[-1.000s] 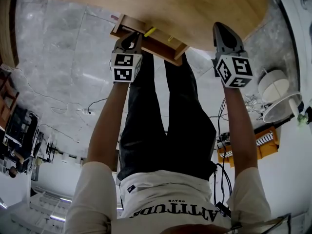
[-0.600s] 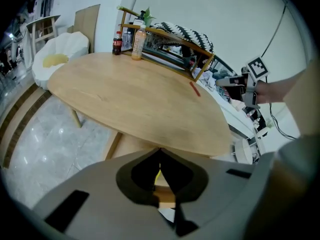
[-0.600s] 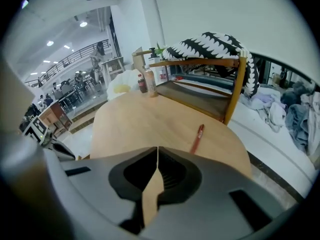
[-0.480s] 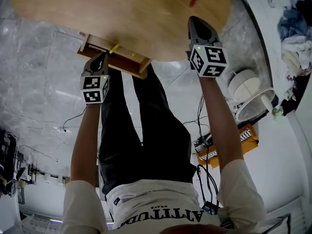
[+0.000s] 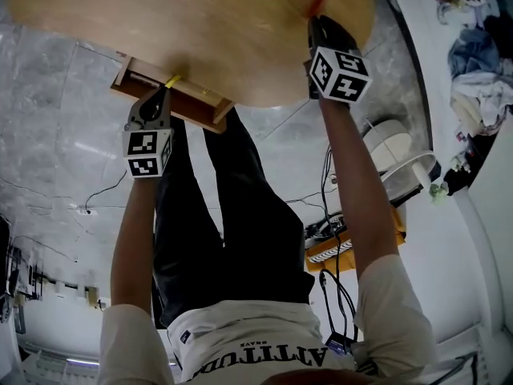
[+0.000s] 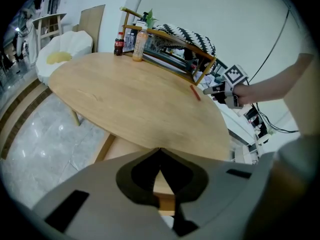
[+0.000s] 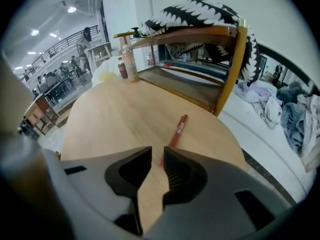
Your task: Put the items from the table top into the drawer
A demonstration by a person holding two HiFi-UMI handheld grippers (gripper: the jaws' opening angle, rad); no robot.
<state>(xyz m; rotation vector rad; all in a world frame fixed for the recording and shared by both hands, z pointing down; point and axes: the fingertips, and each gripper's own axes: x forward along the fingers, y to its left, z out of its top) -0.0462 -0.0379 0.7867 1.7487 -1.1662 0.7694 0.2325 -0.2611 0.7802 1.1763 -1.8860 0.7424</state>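
The right gripper point(image 7: 157, 156) is hovering, fingers spread, the red pen point(image 7: 178, 128) lying on the bench point(image 7: 115, 114) just beyond their tips; the left gripper point(image 6: 160, 151) is holding its fingers pressed together.

- We note one red pen point(image 7: 178, 128), slim and straight. It lies flat on the round, light-wood table top point(image 7: 115, 114), near the rim.
- The drawer point(image 5: 164, 103) is light wood. It is pulled out from under the table top's edge and stands open.
- We see a small yellow stick point(image 5: 173, 80) at the drawer's opening, right by the table edge.
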